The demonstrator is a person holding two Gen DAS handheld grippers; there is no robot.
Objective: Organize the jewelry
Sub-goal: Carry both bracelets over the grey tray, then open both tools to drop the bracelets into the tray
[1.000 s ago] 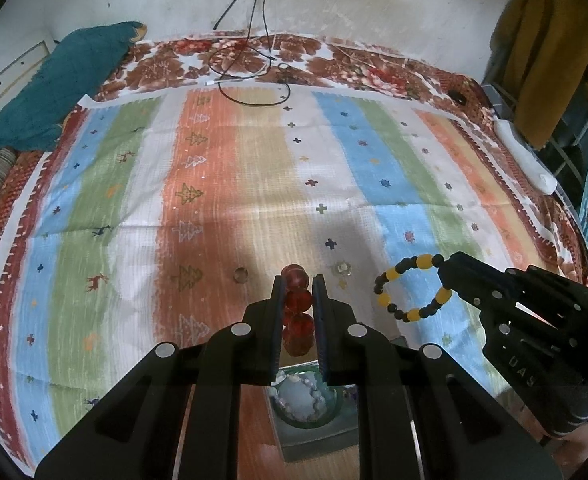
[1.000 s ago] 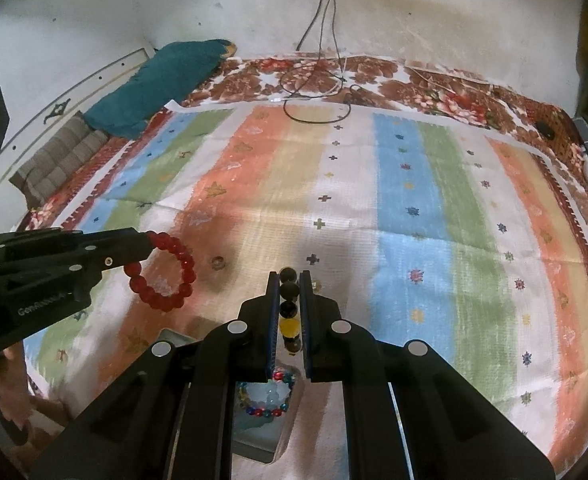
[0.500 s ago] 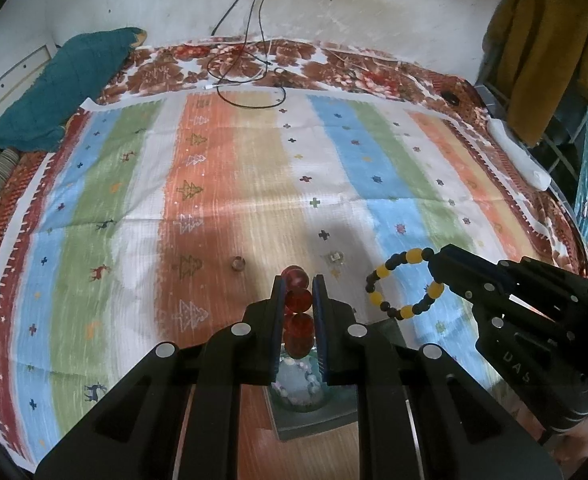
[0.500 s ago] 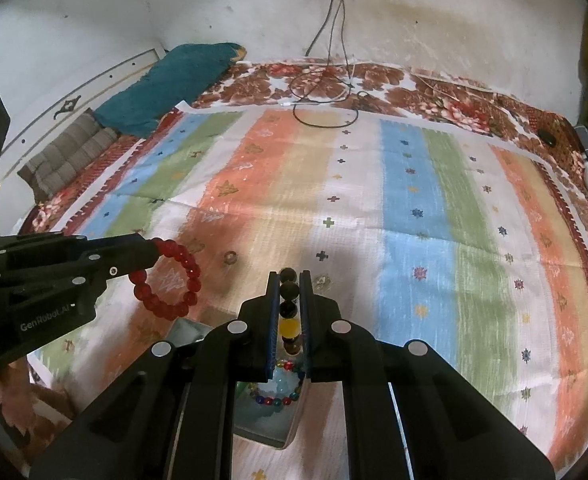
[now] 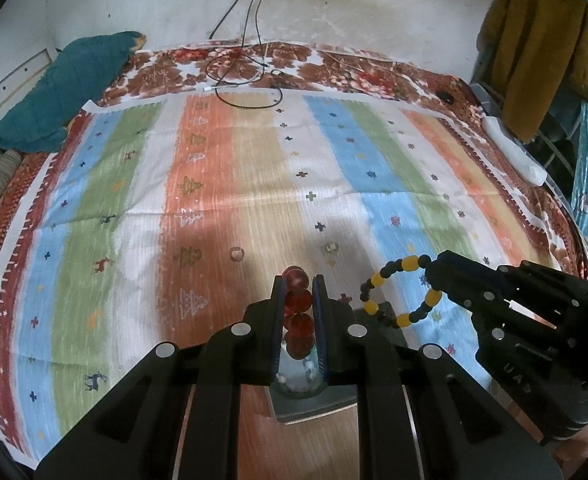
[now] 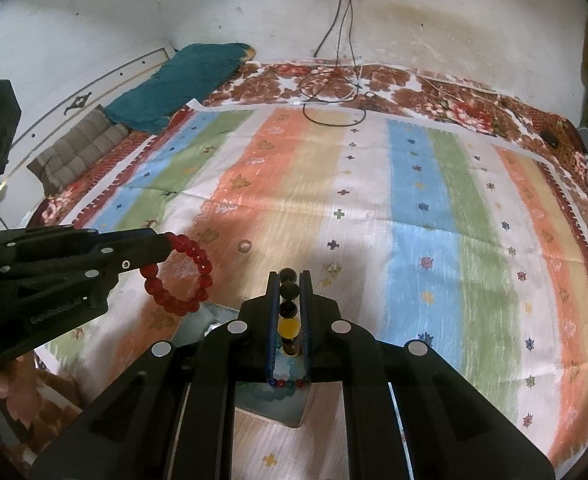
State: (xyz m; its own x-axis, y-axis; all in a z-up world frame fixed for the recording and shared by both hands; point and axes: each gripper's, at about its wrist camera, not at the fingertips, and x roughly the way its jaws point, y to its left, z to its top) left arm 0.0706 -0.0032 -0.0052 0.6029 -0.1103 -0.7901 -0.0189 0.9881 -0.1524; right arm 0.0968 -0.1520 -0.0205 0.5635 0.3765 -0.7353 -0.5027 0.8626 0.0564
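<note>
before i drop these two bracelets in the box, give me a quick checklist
1. Left gripper shut on red bracelet: ok.
2. Right gripper shut on black-yellow bracelet: ok.
3. Box below both bracelets: ok.
4. Free room in box, beads already inside: cannot tell.
5. Two rings left on cloth: not ok.

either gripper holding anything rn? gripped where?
Both. Left gripper pinches the red bracelet on one side of its bead loop; right gripper pinches the black-and-yellow bracelet the same way.
</note>
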